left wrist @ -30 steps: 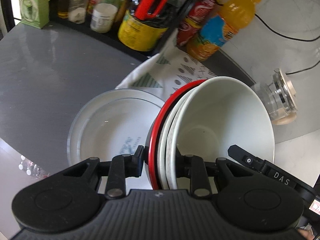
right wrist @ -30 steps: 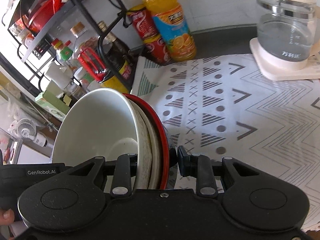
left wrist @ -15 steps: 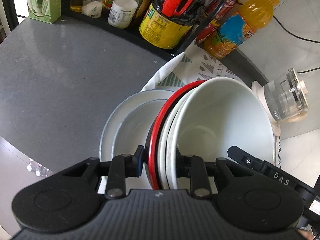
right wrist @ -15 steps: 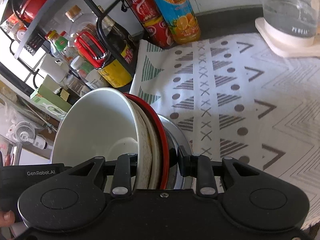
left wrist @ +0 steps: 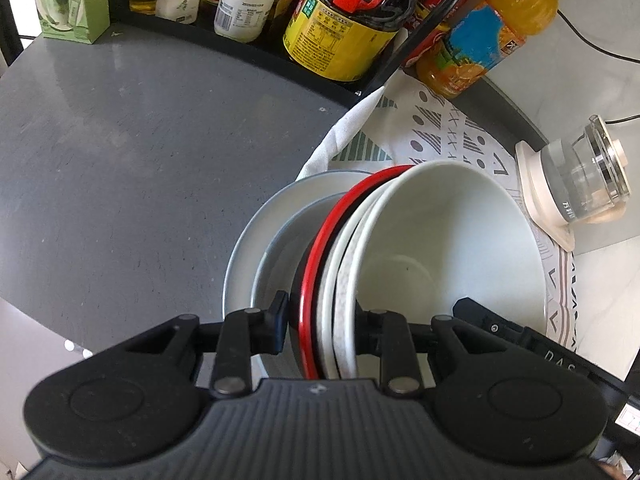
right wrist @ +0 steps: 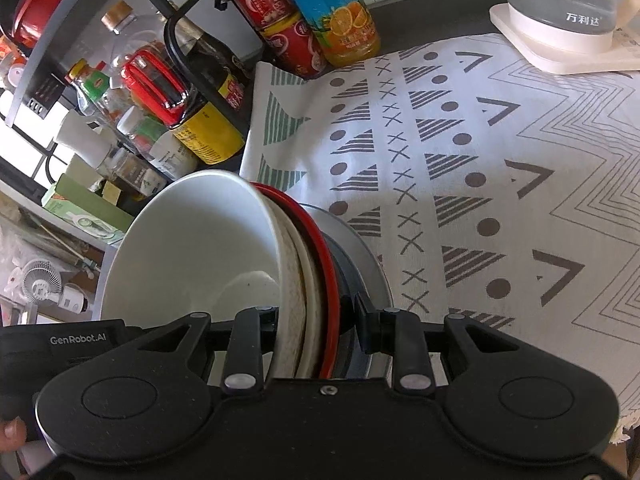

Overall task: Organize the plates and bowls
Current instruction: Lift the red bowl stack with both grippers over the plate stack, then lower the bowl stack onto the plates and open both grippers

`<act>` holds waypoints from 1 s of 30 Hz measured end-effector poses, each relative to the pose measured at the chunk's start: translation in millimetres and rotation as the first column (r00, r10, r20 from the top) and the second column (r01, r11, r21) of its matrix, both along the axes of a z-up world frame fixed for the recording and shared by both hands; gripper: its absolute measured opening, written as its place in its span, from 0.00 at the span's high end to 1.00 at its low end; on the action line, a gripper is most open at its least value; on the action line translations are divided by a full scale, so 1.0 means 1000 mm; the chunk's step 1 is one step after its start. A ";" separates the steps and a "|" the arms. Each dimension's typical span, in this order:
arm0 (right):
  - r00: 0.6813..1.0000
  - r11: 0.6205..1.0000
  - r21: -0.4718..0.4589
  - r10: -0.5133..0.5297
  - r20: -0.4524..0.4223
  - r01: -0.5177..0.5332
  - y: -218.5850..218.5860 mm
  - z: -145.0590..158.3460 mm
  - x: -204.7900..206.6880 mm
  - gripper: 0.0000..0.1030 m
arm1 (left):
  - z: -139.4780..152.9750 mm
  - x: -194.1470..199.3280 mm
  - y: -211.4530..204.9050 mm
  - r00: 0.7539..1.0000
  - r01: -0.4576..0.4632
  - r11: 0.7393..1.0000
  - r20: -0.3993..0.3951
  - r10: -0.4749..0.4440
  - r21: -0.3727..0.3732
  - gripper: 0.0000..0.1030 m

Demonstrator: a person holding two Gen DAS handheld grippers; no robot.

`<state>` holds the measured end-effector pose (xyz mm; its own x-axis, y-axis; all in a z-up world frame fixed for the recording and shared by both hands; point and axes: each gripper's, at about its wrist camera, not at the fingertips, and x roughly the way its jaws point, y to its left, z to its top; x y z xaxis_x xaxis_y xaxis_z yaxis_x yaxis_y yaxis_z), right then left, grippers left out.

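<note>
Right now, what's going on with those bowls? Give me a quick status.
Left gripper and right gripper both clamped on nested bowl stack, white inside, red-rimmed outermost. Stack just above pale grey plate. Nothing in the way.

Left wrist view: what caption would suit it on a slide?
Left tool clamps nested bowls, red-rimmed one outermost, above a grey plate on the dark counter.

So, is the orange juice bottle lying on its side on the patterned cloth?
No, the orange juice bottle stands upright at the far edge of the patterned cloth.

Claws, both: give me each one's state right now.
Left claw: shut on the bowl stack.
Right claw: shut on the bowl stack's opposite rim.
</note>
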<state>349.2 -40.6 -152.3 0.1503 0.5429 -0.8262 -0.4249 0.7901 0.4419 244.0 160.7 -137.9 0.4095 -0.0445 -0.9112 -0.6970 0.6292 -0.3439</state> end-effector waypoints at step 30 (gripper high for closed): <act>0.983 0.989 0.012 -0.148 0.104 0.148 -0.009 0.035 -0.022 0.17 | 0.027 -0.004 0.010 0.995 0.078 0.994 0.049 -0.081 0.076 0.38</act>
<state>327.3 -49.2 -117.0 0.3149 0.5117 -0.7994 -0.3474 0.8459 0.4046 240.5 170.5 -110.6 0.4538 -0.0118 -0.8910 -0.6263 0.7071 -0.3284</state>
